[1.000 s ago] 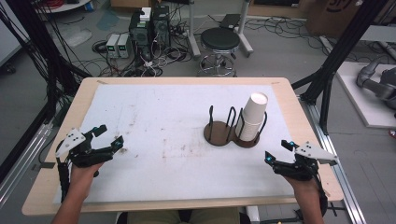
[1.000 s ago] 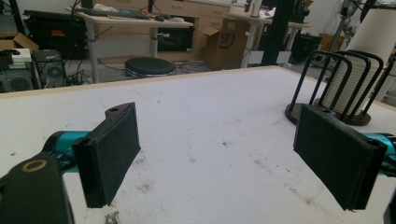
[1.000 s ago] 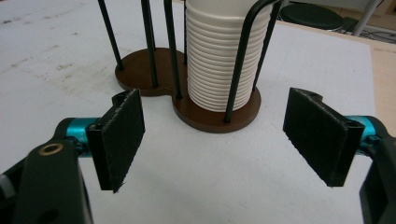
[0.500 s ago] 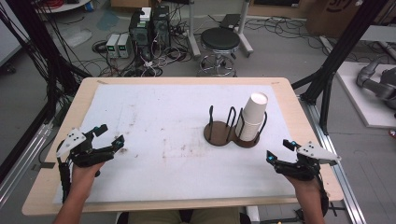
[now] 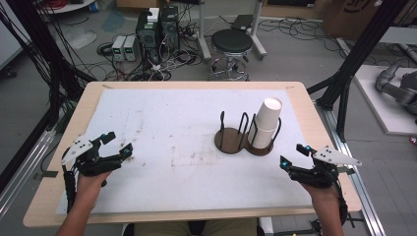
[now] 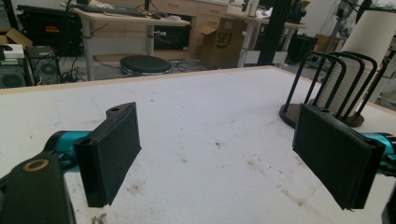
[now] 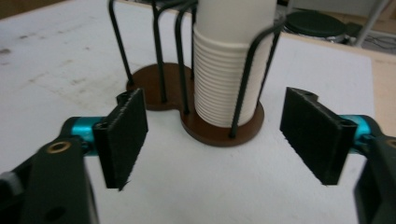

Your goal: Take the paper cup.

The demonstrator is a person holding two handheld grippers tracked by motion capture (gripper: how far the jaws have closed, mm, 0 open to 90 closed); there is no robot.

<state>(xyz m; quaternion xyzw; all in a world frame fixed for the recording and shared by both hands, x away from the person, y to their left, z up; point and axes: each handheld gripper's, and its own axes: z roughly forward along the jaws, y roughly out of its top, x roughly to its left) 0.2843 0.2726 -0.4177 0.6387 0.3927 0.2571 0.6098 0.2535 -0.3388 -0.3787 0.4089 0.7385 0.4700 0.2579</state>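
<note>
Comparing with the earlier high view: right hand-held gripper (image 5: 292, 158) sits near the counter's (image 5: 162, 118) right front corner much as before; its jaws have just been closing a little, yet stand spread with nothing between them. Left hand-held gripper (image 5: 118, 145) unchanged near the left front edge, jaws spread, empty. Stack of paper cups (image 5: 265, 123) upright in the right ring of the wire cup holder (image 5: 236, 140), unmoved, well apart from both grippers.

Left gripper view: holder and cups at far right, beyond the right jaw; bare stained counter between.

Right gripper view: cup stack (image 7: 229, 70) straight ahead, wire loops (image 7: 254, 70) standing in front of it; stool (image 7: 322, 21) beyond the counter.
</note>
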